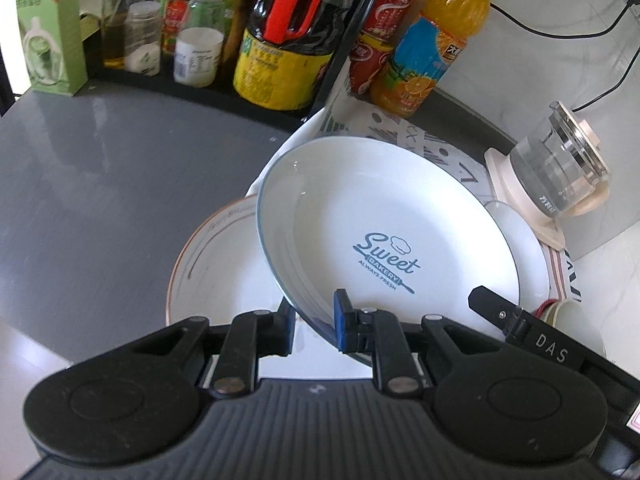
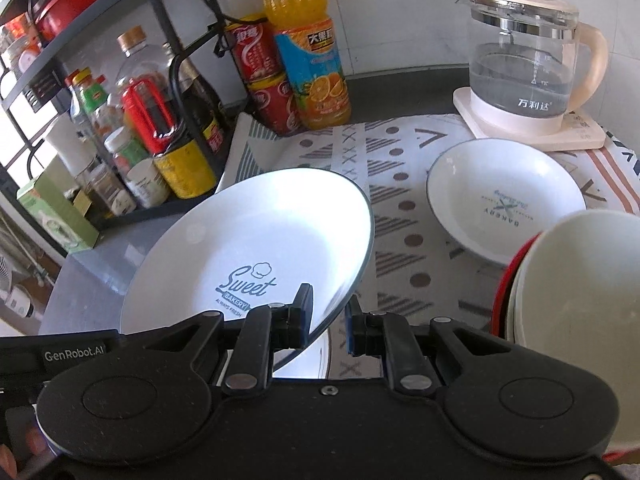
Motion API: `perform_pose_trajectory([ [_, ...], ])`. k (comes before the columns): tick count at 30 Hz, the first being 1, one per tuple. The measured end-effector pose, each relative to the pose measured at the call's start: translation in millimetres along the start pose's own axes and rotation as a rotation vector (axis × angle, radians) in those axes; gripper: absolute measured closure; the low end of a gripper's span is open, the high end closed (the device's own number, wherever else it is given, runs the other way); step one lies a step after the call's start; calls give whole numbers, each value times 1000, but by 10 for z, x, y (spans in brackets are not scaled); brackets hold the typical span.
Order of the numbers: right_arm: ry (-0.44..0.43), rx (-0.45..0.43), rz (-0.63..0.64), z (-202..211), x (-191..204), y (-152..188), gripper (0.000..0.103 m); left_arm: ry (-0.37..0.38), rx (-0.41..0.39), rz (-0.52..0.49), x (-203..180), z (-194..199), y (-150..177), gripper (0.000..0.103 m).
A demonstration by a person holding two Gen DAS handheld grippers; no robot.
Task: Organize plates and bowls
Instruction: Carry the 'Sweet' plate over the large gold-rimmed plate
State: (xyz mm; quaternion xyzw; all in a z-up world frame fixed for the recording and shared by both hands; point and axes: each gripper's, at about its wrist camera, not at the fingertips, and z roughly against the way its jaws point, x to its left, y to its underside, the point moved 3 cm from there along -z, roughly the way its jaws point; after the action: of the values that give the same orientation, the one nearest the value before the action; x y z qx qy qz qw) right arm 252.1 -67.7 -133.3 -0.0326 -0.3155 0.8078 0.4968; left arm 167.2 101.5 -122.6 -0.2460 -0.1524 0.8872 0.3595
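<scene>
A white "Sweet Bakery" plate [image 1: 380, 232] [image 2: 256, 252] is held tilted above the counter. My left gripper [image 1: 314, 322] is shut on its near rim, and my right gripper [image 2: 328, 322] is shut on its rim from the other side. An orange-rimmed plate [image 1: 212, 276] lies flat below it on the grey counter. A second white bakery plate [image 2: 504, 200] lies on the patterned mat. A stack of bowls [image 2: 576, 280], the lowest red, sits at the right; its edge shows in the left wrist view [image 1: 560, 308].
A black rack [image 2: 120, 120] with sauce bottles and jars stands at the back left. An orange juice bottle [image 2: 308, 52] and red cans [image 2: 260, 68] stand by the wall. A glass kettle [image 2: 524, 68] sits on its base at the back right. A green box [image 1: 50, 32] stands on the counter.
</scene>
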Motion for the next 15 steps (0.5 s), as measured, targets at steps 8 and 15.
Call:
perform_pose_trajectory([
  [8,-2,8,16,88,31,192,88,-8,2,8,93,117,211,85],
  [15,4,19,20,141,28,304,88,-10,14,10,139,154,325,85],
])
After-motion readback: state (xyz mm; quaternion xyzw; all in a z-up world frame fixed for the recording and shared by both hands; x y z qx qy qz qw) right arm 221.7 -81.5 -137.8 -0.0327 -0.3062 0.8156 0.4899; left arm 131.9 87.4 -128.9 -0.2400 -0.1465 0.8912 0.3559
